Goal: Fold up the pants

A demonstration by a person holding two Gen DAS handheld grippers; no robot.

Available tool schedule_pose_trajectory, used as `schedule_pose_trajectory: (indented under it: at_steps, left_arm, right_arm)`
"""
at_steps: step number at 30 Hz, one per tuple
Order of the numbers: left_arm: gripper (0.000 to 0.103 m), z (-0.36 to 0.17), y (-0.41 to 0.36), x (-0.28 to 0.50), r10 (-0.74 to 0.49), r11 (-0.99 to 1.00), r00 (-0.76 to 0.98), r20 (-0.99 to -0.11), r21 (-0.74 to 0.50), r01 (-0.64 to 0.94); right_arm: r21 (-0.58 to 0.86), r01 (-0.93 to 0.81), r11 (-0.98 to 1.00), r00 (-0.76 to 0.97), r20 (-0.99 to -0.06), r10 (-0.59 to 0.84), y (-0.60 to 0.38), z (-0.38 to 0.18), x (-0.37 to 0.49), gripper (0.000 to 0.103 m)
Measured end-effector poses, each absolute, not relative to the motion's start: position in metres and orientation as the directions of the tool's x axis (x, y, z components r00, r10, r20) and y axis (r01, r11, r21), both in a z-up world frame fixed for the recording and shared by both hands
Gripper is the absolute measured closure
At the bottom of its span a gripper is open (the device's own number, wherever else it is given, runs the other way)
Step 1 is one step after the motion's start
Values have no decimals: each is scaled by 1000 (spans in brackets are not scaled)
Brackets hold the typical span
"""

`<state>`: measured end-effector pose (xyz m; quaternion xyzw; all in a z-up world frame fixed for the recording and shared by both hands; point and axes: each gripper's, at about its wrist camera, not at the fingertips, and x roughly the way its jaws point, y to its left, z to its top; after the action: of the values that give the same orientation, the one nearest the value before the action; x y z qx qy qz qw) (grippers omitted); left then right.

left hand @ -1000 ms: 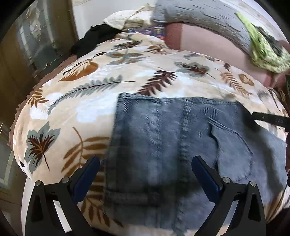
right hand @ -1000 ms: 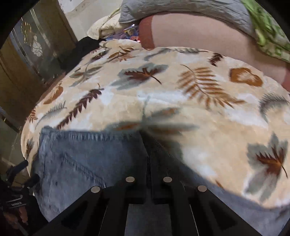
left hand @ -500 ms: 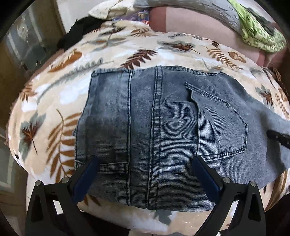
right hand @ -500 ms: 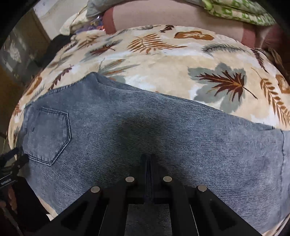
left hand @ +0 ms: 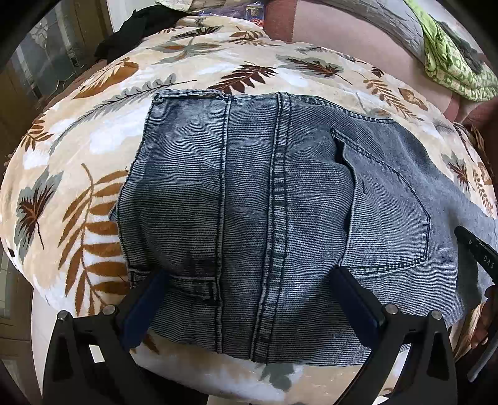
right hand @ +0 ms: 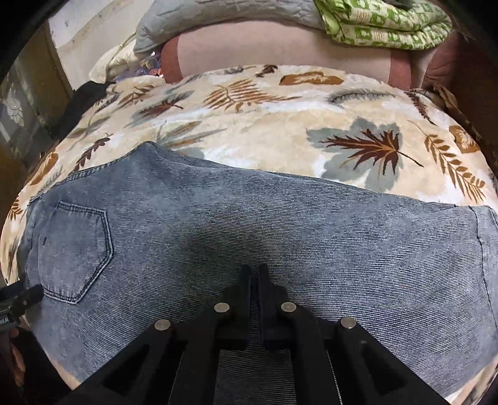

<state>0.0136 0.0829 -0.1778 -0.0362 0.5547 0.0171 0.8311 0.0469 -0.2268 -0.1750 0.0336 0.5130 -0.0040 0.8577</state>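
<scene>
Two claws hover over our grey jeans [left hand: 280, 218] on the leaf-print blanket [left hand: 93, 131]. Our left claw [left hand: 246, 289] stands spread above the waistband; our right claw [right hand: 255, 280] pinches a denim fold.

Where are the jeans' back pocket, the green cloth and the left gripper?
back pocket [right hand: 74, 252], right wrist view, pocket middle.
green cloth [right hand: 382, 25], right wrist view, its folds.
left gripper [left hand: 249, 296], left wrist view, between its fingertips.

Setting: home bedroom. Evidence: bed covered by plush cream blanket [right hand: 280, 149] with brown and grey leaf print; grey quilted cushion [right hand: 174, 34] and folded green-patterned bedding [right hand: 382, 28] along far edge; pink padded headboard or bolster [right hand: 280, 50] behind; dark garment [left hand: 137, 28] heaped at far left corner; wooden cabinet with glass door [left hand: 46, 62] at left.
</scene>
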Motion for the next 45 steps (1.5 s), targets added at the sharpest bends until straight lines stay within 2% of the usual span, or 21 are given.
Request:
schedule_pose_trajectory:
  at_steps: [4,8,12,14,16,19,20,21,25,28,33,37,41,45]
  left_arm:
    - [0,-177,82,15,-7,998,381,-924,-32,-61]
    - [0,-173,82,20,4,997,347,-938,-23,-74]
    - [0,-150,63,14,105,994,399,-911,98,-38]
    - [0,-136,47,9,114,991,456,-883,132,9]
    - [0,-128,28,7,77,990,464,-882,121,67]
    - [0,-131,-1,8,22,986,442,-897,93,139]
    - [0,-137,-13,9,16,981,431,-902,97,166]
    - [0,-142,-20,10,14,978,424,-906,100,182]
    - [0,-170,-49,17,35,968,367,-929,122,218]
    - [0,-178,-55,18,73,960,395,-916,172,220]
    - [0,-177,-56,22,72,960,373,-925,166,226]
    - [0,-164,-63,14,82,956,401,-912,185,225]
    - [0,-142,-91,4,-19,942,447,-895,134,309]
    - [0,-135,-130,0,-84,910,450,-889,115,397]
  right_arm:
    - [94,20,995,489,-869,73,-233,-174,43,97]
    - [216,49,975,483,-860,166,-253,-168,37,97]
    - [187,69,980,552,-825,119,-264,-149,23,97]
    - [191,94,977,572,-813,104,-272,-143,15,96]
    - [174,145,974,578,-814,59,-282,-140,5,90]
    - [131,217,967,581,-814,-20,-293,-137,-6,69]
    - [129,245,961,584,-811,-40,-299,-136,-12,58]
    - [128,270,954,587,-808,-58,-304,-135,-16,52]
    - [119,343,932,575,-811,-108,-327,-138,-30,52]
    - [67,367,928,512,-847,-141,-338,-156,-28,52]
    - [2,300,954,525,-835,-163,-331,-157,-30,49]
    - [132,296,946,589,-805,-72,-344,-142,-47,49]
    - [255,338,906,659,-752,-34,-365,-126,-75,49]
    - [390,411,824,712,-702,-22,-391,-120,-116,41]
